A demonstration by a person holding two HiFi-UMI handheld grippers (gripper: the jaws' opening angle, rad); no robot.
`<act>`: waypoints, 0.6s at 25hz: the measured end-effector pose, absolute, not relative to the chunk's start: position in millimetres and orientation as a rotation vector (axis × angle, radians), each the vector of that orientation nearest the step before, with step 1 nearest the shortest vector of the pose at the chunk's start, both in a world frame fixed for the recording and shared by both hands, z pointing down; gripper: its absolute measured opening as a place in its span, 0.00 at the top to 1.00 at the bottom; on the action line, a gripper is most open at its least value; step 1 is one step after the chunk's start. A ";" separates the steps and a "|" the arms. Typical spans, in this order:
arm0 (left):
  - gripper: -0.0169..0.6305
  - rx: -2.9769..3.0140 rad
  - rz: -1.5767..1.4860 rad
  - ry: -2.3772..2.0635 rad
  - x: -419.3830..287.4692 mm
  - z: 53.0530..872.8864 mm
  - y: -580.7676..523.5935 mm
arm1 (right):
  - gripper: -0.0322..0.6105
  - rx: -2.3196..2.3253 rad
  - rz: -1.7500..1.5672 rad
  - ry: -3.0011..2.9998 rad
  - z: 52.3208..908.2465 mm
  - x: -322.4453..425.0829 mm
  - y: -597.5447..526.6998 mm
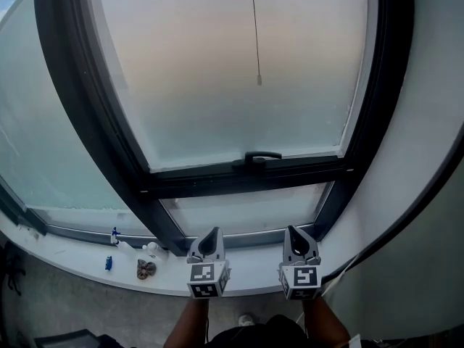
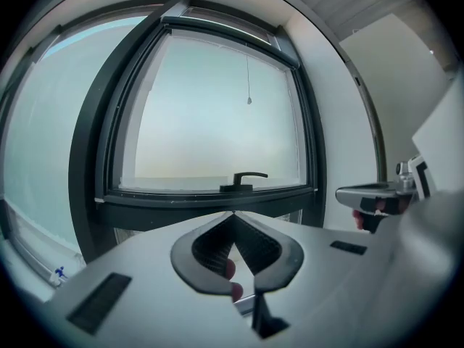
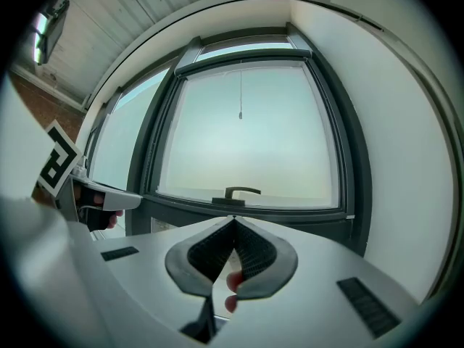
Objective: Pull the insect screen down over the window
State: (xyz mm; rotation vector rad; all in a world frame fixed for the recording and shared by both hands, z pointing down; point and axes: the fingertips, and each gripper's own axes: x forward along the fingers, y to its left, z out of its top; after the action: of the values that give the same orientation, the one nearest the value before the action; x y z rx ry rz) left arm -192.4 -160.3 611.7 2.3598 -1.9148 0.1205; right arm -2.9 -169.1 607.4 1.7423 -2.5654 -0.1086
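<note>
Forearms (image 1: 190,323) come in at the bottom edge of the head view, each carrying a gripper with a marker cube (image 1: 208,280) at its back. The left gripper (image 1: 212,232) and the right gripper (image 1: 293,232) are held side by side, a little apart, both pointing at the window above a white sill (image 1: 72,251). In each gripper's own view the two ribbed jaws meet at their tips with nothing between them, so both are fully closed and empty; a fingertip (image 2: 230,270) shows through the hollow behind the left jaws. Just past the tips runs the dark window frame (image 1: 239,181), with a narrow lower pane (image 1: 246,212) beneath its crossbar and a large pale pane (image 1: 232,71) above. A dark handle (image 1: 255,156) sits on the bottom rail of the large sash, beyond the grippers and roughly centred between them. Higher up, a thin pull cord (image 1: 255,27) hangs from the top of the window in front of the large pane and ends in a small knob (image 1: 259,81), well above the handle and well apart from both grippers; neither touches it. The insect screen cannot be made out in any view, and the pane below the knob looks evenly hazy. On the sill to the left of the left gripper lie a few small things: a blue piece (image 1: 109,262), a brownish lump (image 1: 146,269) and a white bit (image 1: 152,249). A white wall (image 1: 424,151) borders the frame on the right.
</note>
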 end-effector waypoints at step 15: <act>0.97 2.372 0.135 -2.001 -177.6 597.8 -217.9 | 0.95 1.707 -0.096 -2.625 587.2 6.1 -226.5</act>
State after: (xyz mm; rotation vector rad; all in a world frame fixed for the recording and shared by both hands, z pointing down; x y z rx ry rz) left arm -177.6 -217.9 597.8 2.3724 -2.0009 0.1346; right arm 6.1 -226.5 587.2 1.7067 -2.6252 -0.0963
